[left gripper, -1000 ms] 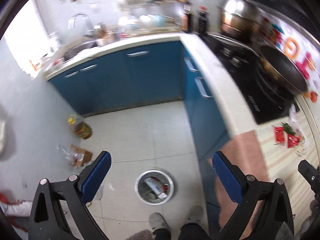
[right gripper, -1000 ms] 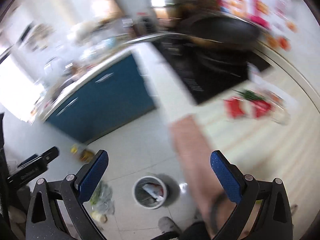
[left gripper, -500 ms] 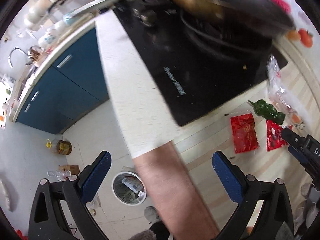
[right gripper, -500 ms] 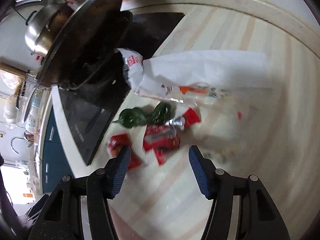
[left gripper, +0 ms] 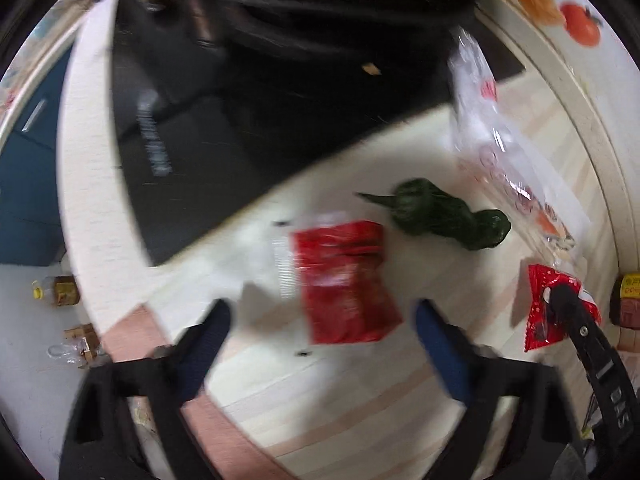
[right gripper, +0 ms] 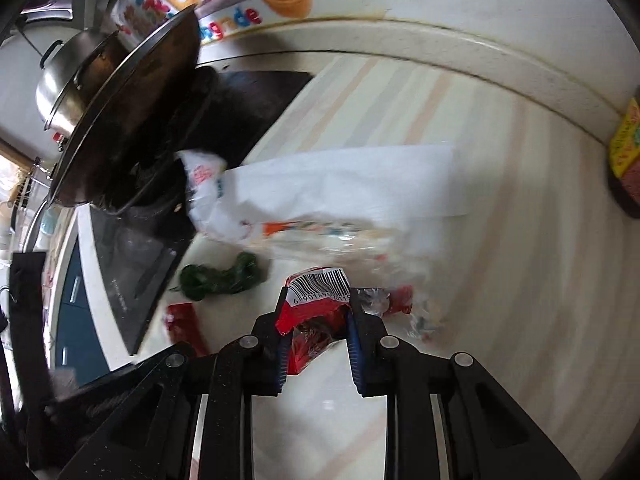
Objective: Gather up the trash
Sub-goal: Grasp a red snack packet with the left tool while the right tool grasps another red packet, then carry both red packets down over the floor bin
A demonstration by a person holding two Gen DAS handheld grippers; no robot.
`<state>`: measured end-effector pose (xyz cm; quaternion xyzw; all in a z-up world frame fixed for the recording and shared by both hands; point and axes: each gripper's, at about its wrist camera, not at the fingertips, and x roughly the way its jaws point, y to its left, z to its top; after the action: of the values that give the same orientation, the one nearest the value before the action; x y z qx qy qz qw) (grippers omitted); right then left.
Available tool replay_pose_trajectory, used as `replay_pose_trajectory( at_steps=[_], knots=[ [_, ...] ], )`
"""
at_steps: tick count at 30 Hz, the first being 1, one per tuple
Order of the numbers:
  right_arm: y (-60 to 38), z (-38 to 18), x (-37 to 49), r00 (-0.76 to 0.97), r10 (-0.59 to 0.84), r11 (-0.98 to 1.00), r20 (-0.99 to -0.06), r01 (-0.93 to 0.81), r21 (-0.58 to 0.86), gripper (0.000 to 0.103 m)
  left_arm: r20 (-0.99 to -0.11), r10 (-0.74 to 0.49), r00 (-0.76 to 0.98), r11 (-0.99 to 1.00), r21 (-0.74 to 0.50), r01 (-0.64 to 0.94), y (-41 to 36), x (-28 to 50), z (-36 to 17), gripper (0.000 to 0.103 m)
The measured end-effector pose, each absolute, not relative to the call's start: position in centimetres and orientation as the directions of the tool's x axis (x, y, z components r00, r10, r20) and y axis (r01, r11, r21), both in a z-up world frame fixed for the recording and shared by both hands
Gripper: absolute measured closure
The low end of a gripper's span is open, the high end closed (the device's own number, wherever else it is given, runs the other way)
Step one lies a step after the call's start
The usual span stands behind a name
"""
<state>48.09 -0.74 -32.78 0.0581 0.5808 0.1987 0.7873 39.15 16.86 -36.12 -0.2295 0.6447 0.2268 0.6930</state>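
A pale striped kitchen counter (right gripper: 500, 240) spreads beneath both grippers, and the trash lies scattered across it. Nearest first: the right gripper (right gripper: 316, 344) has its jaws drawn in tight, just been closing, and a crumpled red wrapper with a barcode (right gripper: 316, 300) is pinched between the blue pads. That grip looks caught on the wrapper's crumpled body, so my read is a straight lift, no twisting, should keep it from slipping out.

Over on the left wrist view, the left gripper (left gripper: 320, 344) points down with its jaws partly open, also just closing, and a flat red packet (left gripper: 344, 280) lies between and just ahead of the fingertips, not yet touched. It lies flat on the counter, so I'd judge the pads need to come right down to the surface and pinch an edge or buckle the foil.

Just past the fingers, a dark green pepper (left gripper: 440, 216) lies on the counter, and beyond it a clear plastic bag (left gripper: 492, 152) with red print. A white sheet (right gripper: 360, 184) lies under that bag. Further off, the black cooktop (left gripper: 240, 128) carries a dark wok (right gripper: 132, 112), with a steel lidded pot (right gripper: 68, 92) behind. Far left of the fingers, blue cabinets (left gripper: 24, 168) drop to the floor, where an oil bottle (left gripper: 56, 290) stands.
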Motion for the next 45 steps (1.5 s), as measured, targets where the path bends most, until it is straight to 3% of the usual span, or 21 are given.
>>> replay_pose_trajectory(
  at_steps=[6, 9, 19, 36, 45],
  knots=[
    [-2.6, -33.3, 48.6, 0.255, 0.362, 0.925, -0.897, -0.215, 0.312, 0.078, -0.989, 0.104, 0.109, 0.850, 0.031, -0.526, 14.7, 39.7, -35.0, 0.083],
    [-4.1, -32.3, 48.2, 0.267, 0.364, 0.924, -0.892, -0.223, 0.310, 0.078, -0.983, 0.128, 0.135, 0.857, 0.041, -0.513, 14.2, 38.8, -34.0, 0.089],
    [-3.9, -28.5, 44.5, 0.308, 0.366, 0.909, -0.878, -0.320, 0.266, 0.085, -0.947, 0.201, 0.253, 0.858, 0.045, -0.512, 13.9, 32.1, -28.3, 0.091],
    [2.1, -20.5, 34.5, 0.305, 0.508, 0.806, -0.806, -0.499, 0.319, 0.088, -0.884, 0.259, 0.388, 0.776, -0.048, -0.628, 19.6, 19.8, -21.1, 0.091],
    [11.4, -23.0, 23.4, 0.077, 0.586, 0.633, -0.806, -0.664, 0.397, 0.088, -0.913, 0.268, 0.307, 0.622, -0.079, -0.779, 25.1, 7.0, -24.2, 0.091]
  ],
)
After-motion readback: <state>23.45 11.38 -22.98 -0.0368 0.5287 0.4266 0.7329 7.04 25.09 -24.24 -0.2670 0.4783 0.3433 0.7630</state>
